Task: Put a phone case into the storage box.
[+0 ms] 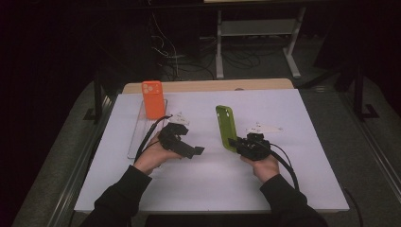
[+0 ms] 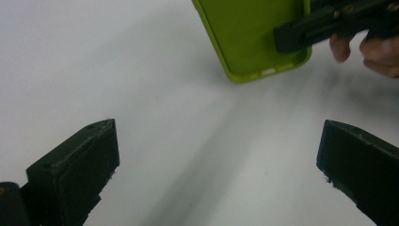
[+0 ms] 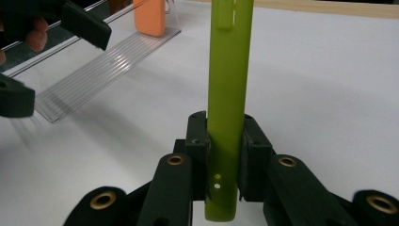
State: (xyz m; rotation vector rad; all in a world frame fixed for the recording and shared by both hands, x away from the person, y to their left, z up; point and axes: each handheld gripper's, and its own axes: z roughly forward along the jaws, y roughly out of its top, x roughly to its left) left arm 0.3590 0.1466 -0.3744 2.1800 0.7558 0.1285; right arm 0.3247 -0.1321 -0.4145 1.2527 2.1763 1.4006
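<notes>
The right gripper (image 3: pixel 225 155) clamps its jaws on the lower end of a lime-green phone case (image 1: pixel 227 126), holding it on edge above the white table (image 1: pixel 293 156), near the middle. The left gripper (image 1: pixel 197 150) hovers just beside it with jaws spread wide and nothing between them. At the table's far left, an orange phone case (image 1: pixel 153 99) stands upright in a clear ribbed tray (image 3: pixel 99 70)
</notes>
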